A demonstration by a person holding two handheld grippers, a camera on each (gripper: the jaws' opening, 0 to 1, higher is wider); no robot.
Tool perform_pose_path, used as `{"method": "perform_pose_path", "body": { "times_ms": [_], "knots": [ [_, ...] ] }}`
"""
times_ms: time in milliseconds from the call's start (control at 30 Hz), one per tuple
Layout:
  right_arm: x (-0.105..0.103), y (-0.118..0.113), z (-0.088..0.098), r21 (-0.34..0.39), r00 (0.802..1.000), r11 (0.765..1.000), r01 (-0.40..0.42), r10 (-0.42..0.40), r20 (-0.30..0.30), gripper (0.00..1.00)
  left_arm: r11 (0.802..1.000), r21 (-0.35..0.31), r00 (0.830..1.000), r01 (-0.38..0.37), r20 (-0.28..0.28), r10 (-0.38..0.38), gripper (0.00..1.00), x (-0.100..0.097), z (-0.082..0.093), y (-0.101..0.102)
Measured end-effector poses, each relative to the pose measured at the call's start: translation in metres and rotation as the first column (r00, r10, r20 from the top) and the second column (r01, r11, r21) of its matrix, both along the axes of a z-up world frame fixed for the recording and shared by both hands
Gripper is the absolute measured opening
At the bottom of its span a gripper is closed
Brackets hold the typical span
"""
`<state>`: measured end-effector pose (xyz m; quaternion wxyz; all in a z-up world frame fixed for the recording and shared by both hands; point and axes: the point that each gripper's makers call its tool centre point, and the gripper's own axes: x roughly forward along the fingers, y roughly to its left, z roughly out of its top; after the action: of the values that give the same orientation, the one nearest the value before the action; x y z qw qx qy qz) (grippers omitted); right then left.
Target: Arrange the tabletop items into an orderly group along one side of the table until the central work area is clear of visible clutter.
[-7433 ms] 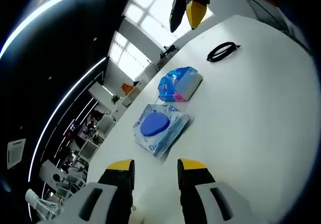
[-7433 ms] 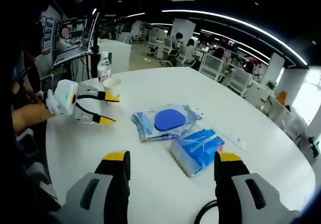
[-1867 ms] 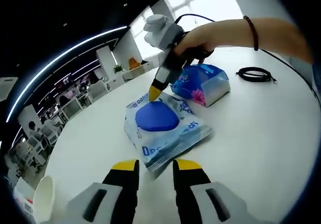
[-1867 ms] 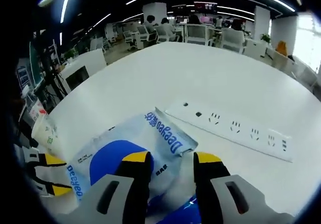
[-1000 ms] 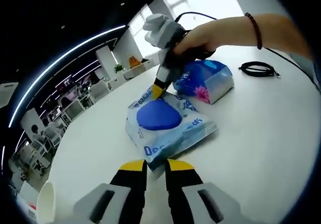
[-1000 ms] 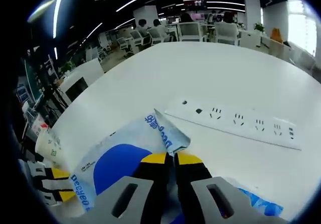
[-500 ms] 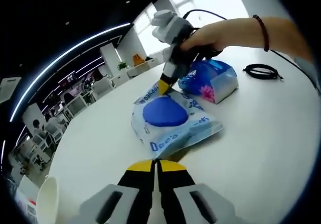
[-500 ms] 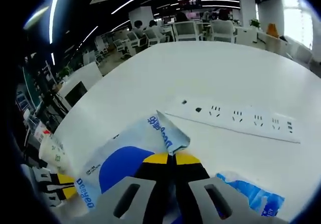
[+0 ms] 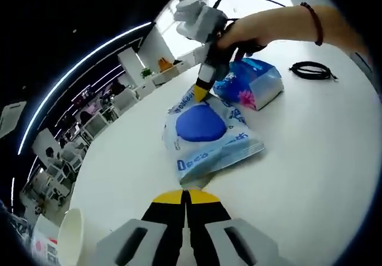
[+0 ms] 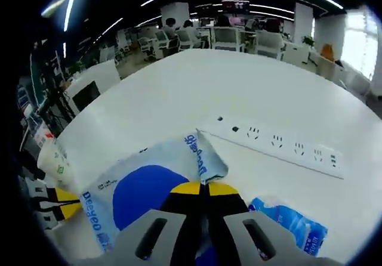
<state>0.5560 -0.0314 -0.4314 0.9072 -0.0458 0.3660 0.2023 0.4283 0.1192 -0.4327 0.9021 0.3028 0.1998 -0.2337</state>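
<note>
- Pinching the near edge of the wipes pack (image 9: 210,139), the left gripper (image 9: 185,195) shows its yellow-tipped jaws pressed together on the wrapper's lower corner, in the left gripper view.
- In the right gripper view, the right gripper (image 10: 205,189) has its jaws closed tight on the opposite end of the same pack (image 10: 149,197), beside the pale flap printed with blue letters.
- That pack is a light blue wrapper with a round, dark blue lid in the middle; it hangs between the two grippers, and whether any of it touches the white surface (image 9: 310,176) cannot be told.
- Seen from the left gripper view, the right gripper (image 9: 201,90) comes down onto the far end of the pack, held by a hand (image 9: 250,36) with a dark band on the wrist.
- Just beyond the pack lies a blue tissue packet (image 9: 250,86) with a pink patch on its side, close to the pack.
- Farther off on the surface rests a coiled black cable (image 9: 311,70), well apart from the packets.
- A paper cup (image 9: 70,242) stands at the near left edge of the left gripper view.
- In the right gripper view, a long white power strip (image 10: 277,144) lies flat beyond the pack, and a corner of the tissue packet (image 10: 286,227) shows at lower right.
- Office desks and chairs stand far behind.
</note>
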Motion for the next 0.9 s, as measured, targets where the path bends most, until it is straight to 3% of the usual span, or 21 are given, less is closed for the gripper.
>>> {"method": "perform_pose_path", "body": {
  "times_ms": [33,67,133,233,567,667,900],
  "knots": [
    [-0.005,0.007,0.002,0.101,0.999,0.995,0.023,-0.019,-0.042,0.00,0.997,-0.081,0.998,-0.014,-0.060,0.009,0.00,-0.002,-0.006,-0.003],
    [-0.006,0.006,0.001,0.121,0.997,0.992,0.043,-0.035,-0.062,0.00,0.994,-0.108,0.998,-0.026,-0.059,0.020,0.00,0.001,-0.006,-0.001],
    [-0.002,0.000,0.000,0.093,0.998,0.995,0.046,-0.041,-0.052,0.00,0.992,-0.119,0.997,-0.038,-0.066,0.031,0.00,0.002,-0.008,0.006],
    [-0.004,-0.003,-0.002,0.100,0.996,0.993,0.064,-0.057,-0.068,0.00,0.978,-0.203,0.995,-0.046,-0.101,0.025,0.00,0.000,-0.009,0.005],
    [-0.006,-0.006,-0.003,0.108,0.993,0.991,0.082,-0.072,-0.093,0.00,0.993,-0.114,0.998,-0.015,-0.065,0.008,0.00,0.002,-0.004,0.007],
    [-0.007,-0.007,-0.005,0.104,0.994,0.992,0.071,-0.061,-0.092,0.00,1.000,-0.003,1.000,0.021,-0.024,-0.021,0.06,0.004,-0.002,0.009],
    [-0.008,-0.008,-0.007,0.109,0.994,0.992,0.057,-0.047,-0.096,0.00,0.999,-0.007,0.999,0.045,-0.020,-0.045,0.14,0.008,-0.004,0.004]
  ]
}}
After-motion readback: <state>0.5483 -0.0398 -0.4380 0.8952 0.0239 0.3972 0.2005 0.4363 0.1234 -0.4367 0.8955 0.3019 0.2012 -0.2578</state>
